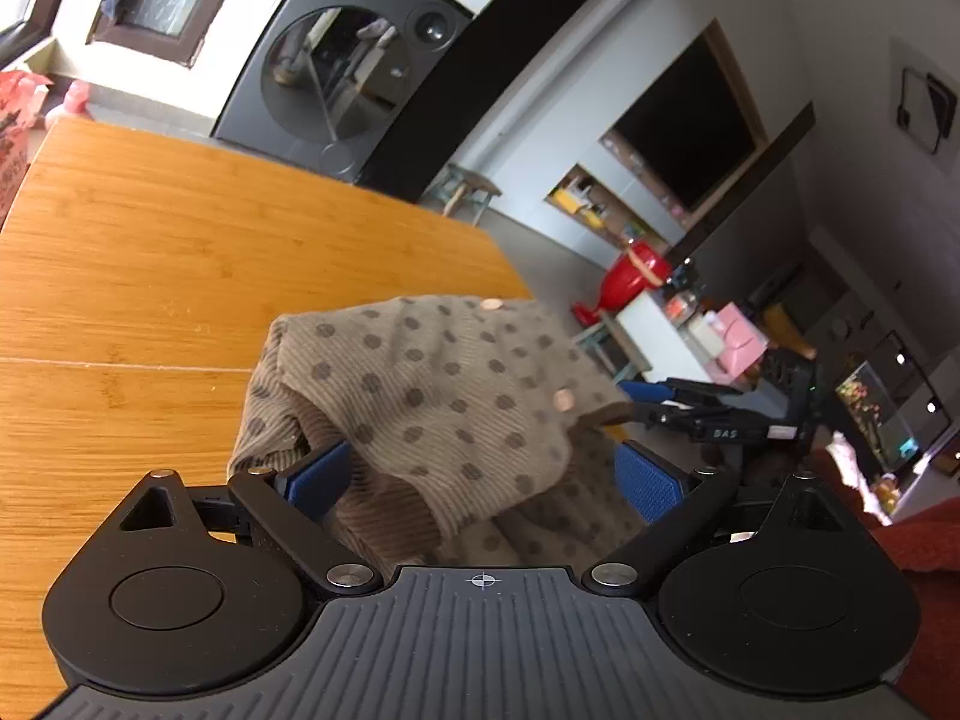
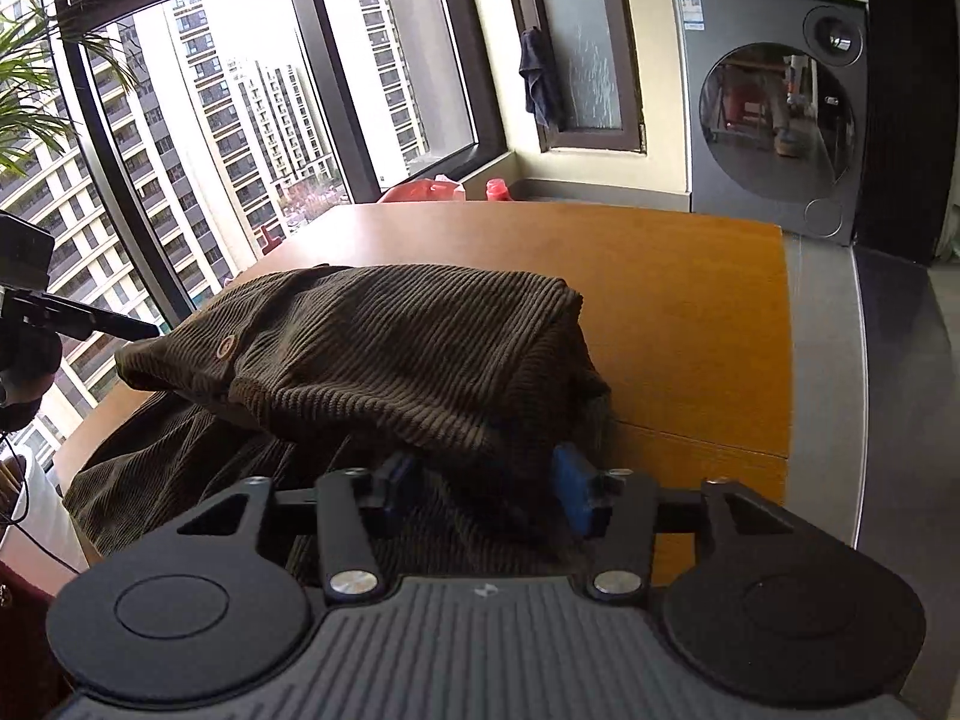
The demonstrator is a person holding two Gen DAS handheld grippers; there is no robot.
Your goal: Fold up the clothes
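A brown ribbed knit garment with dark dots and small copper buttons lies bunched on the wooden table. My left gripper is open, its blue pads on either side of the cloth's near folds. In the right wrist view the garment looks dark brown, a folded layer draped over the rest. My right gripper is open with its blue pads at the cloth's near edge, partly hidden under the fold. The right gripper also shows in the left wrist view, at the cloth's right edge.
A grey washing machine stands beyond the table's far edge. The table's right edge drops to a grey floor. Large windows are on the left. Shelves, a TV and a red object stand across the room.
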